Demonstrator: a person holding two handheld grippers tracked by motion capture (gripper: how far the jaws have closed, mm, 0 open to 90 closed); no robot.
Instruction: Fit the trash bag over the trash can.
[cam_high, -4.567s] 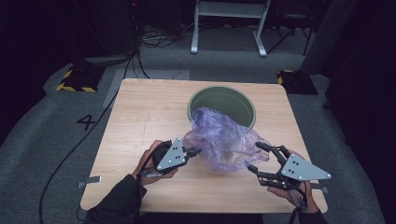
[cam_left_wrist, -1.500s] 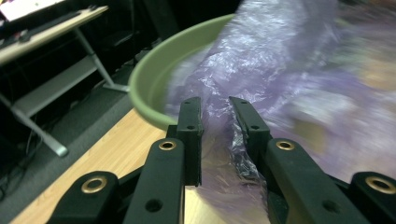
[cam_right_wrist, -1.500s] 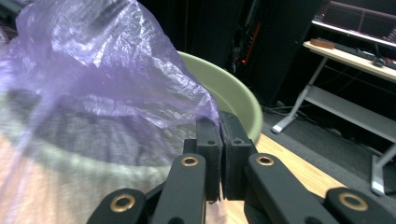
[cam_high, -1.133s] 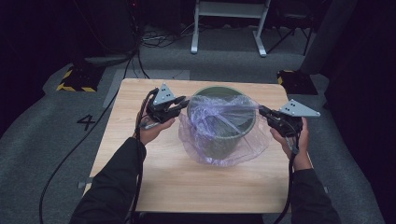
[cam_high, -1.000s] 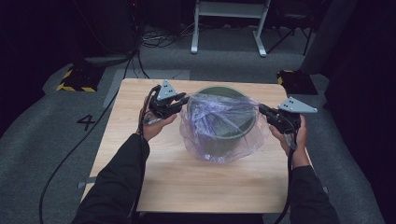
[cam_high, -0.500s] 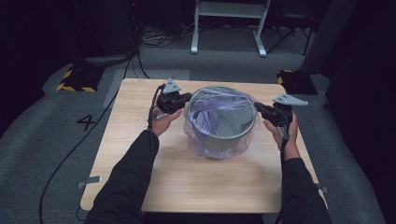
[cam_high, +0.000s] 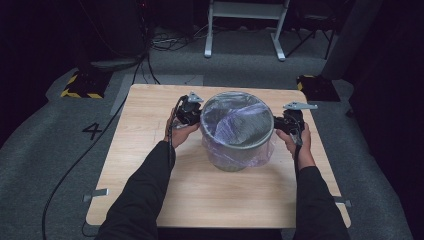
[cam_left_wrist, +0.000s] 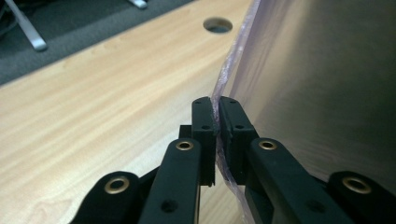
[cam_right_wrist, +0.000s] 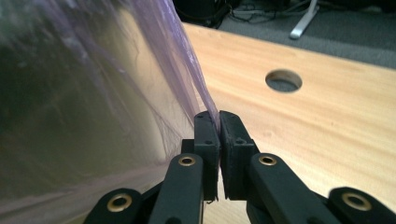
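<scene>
High view: bag over bin

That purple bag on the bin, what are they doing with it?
A person is fitting a thin purple plastic bag over a round grey bin on a wooden table. The left gripper and the right gripper each pinch the bag's edge, one on each side of the bin. The bag already hangs over the rim and partway down the outside. The left jaws have just been closing on the plastic.

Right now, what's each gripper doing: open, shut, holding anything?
Left gripper: shut on the thin translucent purple plastic bag beside the round grey metal bin.
Right gripper: shut on the same bag.
</scene>
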